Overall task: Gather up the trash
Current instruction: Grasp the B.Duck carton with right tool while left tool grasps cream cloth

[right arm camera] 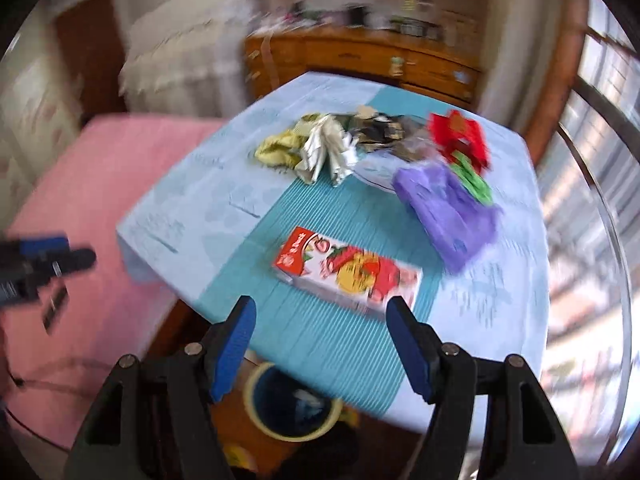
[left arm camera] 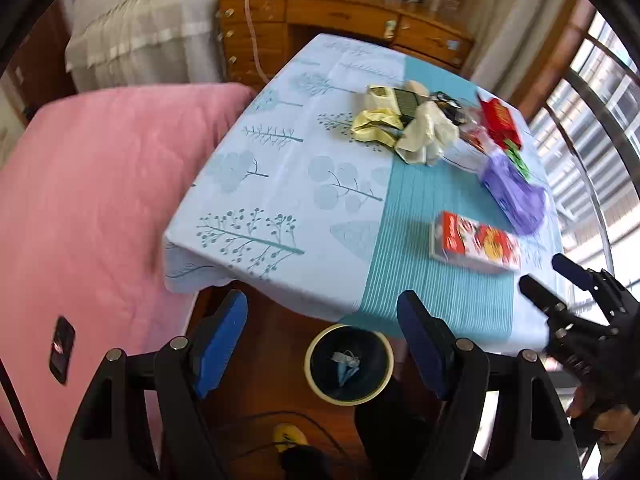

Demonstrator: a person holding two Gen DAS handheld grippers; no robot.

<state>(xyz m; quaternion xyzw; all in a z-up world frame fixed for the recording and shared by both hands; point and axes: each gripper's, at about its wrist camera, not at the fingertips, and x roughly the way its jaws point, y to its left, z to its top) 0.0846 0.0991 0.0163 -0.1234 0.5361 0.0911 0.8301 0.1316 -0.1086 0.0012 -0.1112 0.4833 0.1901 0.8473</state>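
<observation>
Both my tongs spread, nothing pinched: left gripper (left arm camera: 322,334) above bin (left arm camera: 349,364), right gripper (right arm camera: 320,338) near juice carton (right arm camera: 347,270) on table (right arm camera: 320,344). Step: reaching for next trash. Next: straddle carton, squeeze, carry to bin below table edge.

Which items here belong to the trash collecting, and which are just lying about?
Job:
- red-and-white juice carton
- purple plastic bag
- crumpled silver and yellow wrappers
- red wrapper
- round cream-rimmed bin on the floor
- both open grippers: left, right

Lying about:
- pink blanket
- wooden dresser
</observation>
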